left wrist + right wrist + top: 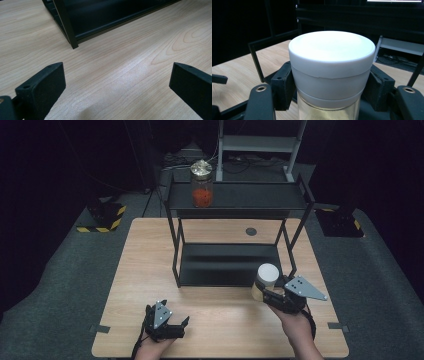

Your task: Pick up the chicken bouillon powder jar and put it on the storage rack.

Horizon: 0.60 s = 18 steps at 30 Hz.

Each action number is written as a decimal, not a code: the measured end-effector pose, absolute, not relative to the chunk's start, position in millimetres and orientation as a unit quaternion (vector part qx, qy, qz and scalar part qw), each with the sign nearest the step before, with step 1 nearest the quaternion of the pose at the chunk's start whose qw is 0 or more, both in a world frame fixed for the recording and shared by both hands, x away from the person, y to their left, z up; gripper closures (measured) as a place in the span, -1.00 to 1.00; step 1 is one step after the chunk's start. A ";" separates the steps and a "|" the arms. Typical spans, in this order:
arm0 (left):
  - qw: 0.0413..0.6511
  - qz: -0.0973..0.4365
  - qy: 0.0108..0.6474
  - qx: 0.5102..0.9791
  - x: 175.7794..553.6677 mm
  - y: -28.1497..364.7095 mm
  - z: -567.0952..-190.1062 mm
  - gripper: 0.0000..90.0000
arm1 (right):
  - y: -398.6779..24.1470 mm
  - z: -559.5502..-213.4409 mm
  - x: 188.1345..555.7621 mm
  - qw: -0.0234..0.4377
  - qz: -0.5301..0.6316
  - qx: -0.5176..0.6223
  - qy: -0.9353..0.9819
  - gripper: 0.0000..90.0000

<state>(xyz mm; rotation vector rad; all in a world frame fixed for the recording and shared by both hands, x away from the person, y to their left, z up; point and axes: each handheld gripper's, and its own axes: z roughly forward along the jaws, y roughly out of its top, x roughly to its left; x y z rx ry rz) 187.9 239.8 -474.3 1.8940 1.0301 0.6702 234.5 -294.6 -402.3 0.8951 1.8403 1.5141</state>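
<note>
A clear jar with a white lid [265,281] is held off the wooden table [150,265] by my right gripper [272,296], just in front of the right front leg of the black two-tier shelf [235,200]. In the right gripper view the white-lidded jar [331,67] sits squeezed between the two black jaws, so the right gripper [331,90] is shut on it. My left gripper [181,324] rests low near the table's front left, jaws wide apart. In the left gripper view the left gripper [117,87] has only bare wood between its jaws.
A second jar with a metal lid and red contents [202,184] stands on the shelf's top tier at the left. The lower tier [227,265] is bare. A small dark disc [251,231] is set into the table behind the shelf.
</note>
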 end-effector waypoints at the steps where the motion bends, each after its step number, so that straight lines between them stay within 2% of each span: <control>1: 0.428 0.269 0.412 0.758 187.7 239.5 -474.7 -0.98 | -294.1 -400.2 235.0 0.295 0.569 0.335 0.691 -0.25; 18: 0.427 0.270 0.408 0.760 187.5 239.7 -474.4 -0.98 | -288.7 -367.9 240.2 0.305 0.587 0.321 0.678 -0.25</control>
